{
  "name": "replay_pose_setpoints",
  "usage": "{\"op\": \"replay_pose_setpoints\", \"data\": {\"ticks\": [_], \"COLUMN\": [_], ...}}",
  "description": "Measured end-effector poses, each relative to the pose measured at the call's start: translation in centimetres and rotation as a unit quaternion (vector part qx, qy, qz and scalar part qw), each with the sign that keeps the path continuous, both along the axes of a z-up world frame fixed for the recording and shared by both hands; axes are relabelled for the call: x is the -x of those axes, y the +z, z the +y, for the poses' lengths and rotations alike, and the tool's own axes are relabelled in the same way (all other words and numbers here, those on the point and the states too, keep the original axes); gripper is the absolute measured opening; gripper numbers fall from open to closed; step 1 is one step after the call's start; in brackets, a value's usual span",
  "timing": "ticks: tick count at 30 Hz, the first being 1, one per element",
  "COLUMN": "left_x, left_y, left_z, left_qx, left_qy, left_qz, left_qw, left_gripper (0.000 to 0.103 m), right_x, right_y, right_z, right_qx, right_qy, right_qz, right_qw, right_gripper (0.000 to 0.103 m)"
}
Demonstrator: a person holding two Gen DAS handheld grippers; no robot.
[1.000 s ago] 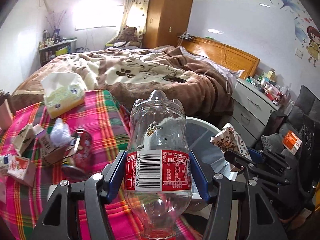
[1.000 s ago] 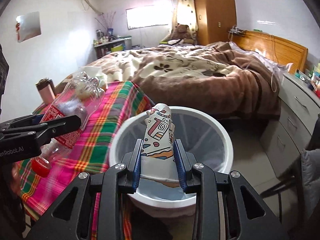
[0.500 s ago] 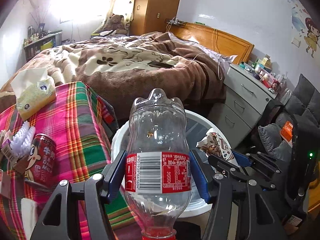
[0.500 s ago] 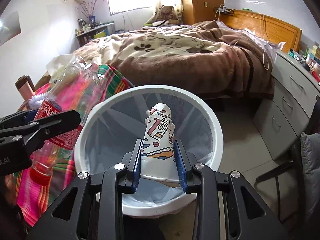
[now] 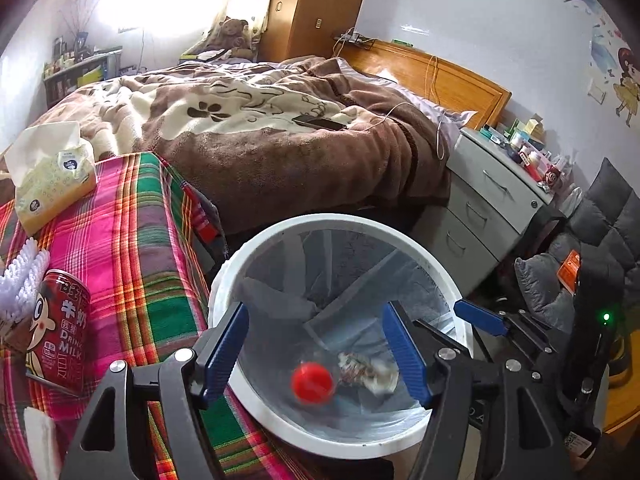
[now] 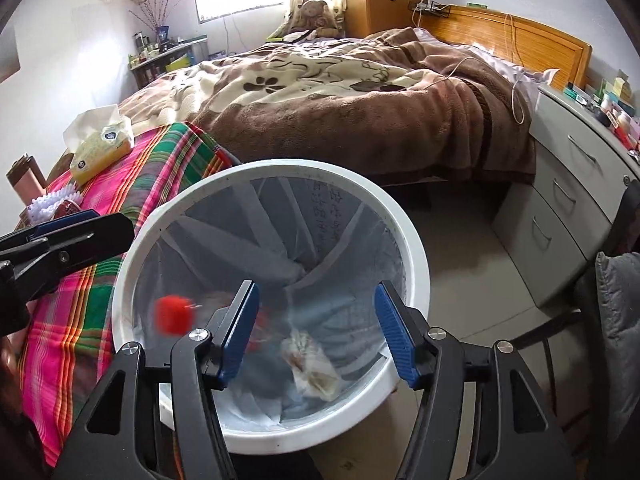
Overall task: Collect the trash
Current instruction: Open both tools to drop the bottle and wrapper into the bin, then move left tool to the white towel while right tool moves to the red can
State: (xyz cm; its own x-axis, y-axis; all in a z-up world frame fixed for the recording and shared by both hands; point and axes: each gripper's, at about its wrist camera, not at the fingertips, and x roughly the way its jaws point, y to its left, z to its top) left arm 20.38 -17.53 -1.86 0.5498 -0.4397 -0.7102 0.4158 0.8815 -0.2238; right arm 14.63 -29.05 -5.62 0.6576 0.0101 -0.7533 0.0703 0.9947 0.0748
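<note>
At the left of the left wrist view a milk can stands on the plaid worktop. Centre: the bin – inside, blurred, the bottle and wrapper. Left claw and right claw have just been opening – both released, nothing between.

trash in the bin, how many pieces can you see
2. A clear bottle with a red cap, blurred, near the white bin's left wall, and a crumpled printed wrapper at the bottom, right of it. Anything under them would be hidden.
</note>
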Motion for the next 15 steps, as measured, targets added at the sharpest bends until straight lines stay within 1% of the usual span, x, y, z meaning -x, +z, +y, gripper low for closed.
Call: {"op": "replay_pose_setpoints", "data": {"ticks": [5,8,13,15], "left_x": [0.8,1.4,2.9,3.6], "left_y": [0.3,0.7,1.6,2.0], "left_z": [0.8,1.7,3.9,4.9], "left_qx": [-0.004,-0.006,-0.011,-0.020], "left_qy": [0.002,0.007,0.031,0.042], "left_qz": [-0.007,-0.011,-0.030,-0.044], "left_qw": [1.0000,0.9999,0.9990,0.9980], "left_gripper": [0.069,0.069,0.069,0.069], "right_x": [0.1,0.4,1.1,1.2], "right_y": [0.4,1.0,2.1,2.5], "right_z": [0.4,0.7,1.5,2.0], "right_qx": [0.002,0.000,-0.005,-0.006], "right_qy": [0.002,0.004,0.005,0.009], "right_qz": [-0.003,-0.013,-0.034,-0.042], "right_qw": [1.000,1.000,0.999,0.999], "right_gripper": [0.062,0.062,0.062,0.062]}}
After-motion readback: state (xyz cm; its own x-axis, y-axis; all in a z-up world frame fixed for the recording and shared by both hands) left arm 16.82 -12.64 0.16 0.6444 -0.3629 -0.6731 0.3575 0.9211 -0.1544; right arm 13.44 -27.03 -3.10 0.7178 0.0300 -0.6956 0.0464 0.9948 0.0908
